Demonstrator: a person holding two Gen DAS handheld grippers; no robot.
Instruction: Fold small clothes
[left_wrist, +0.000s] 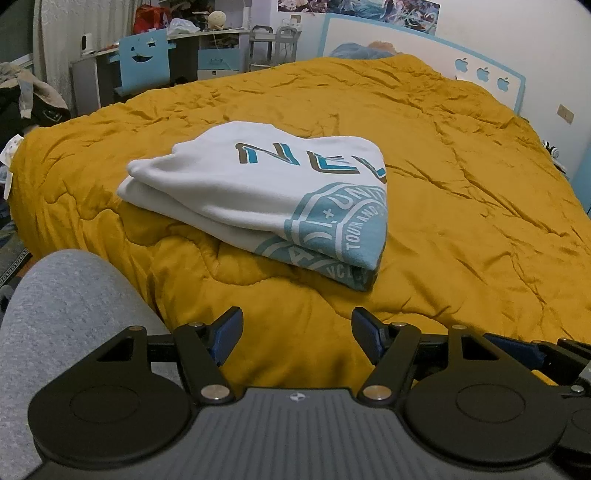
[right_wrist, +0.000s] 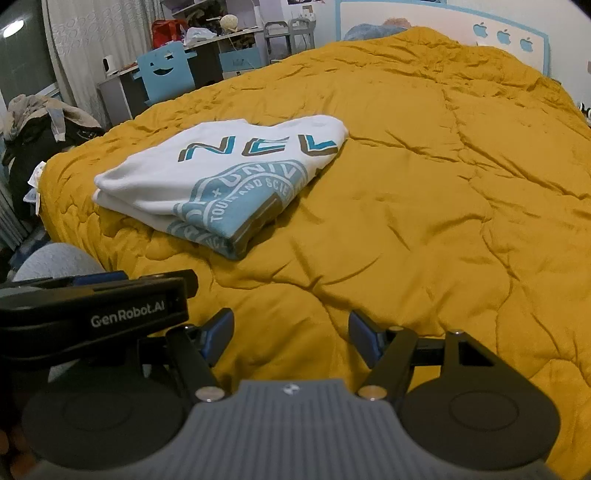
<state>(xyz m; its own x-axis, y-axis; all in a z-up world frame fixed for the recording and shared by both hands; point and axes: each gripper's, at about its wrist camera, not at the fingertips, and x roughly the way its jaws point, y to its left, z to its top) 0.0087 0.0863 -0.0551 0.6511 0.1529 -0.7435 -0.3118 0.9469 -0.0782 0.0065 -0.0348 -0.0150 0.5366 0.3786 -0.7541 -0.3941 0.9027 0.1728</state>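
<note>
Folded white shirt (left_wrist: 258, 192) reading "NEV", "GenRobot.AI" on left gripper (right_wrist: 122, 317)

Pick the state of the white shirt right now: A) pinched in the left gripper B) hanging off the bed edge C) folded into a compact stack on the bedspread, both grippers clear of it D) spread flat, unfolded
C: the white shirt lies folded in layers on the mustard bedspread, while the left hand-held gripper and right hand-held gripper are open, empty and short of it.
</note>
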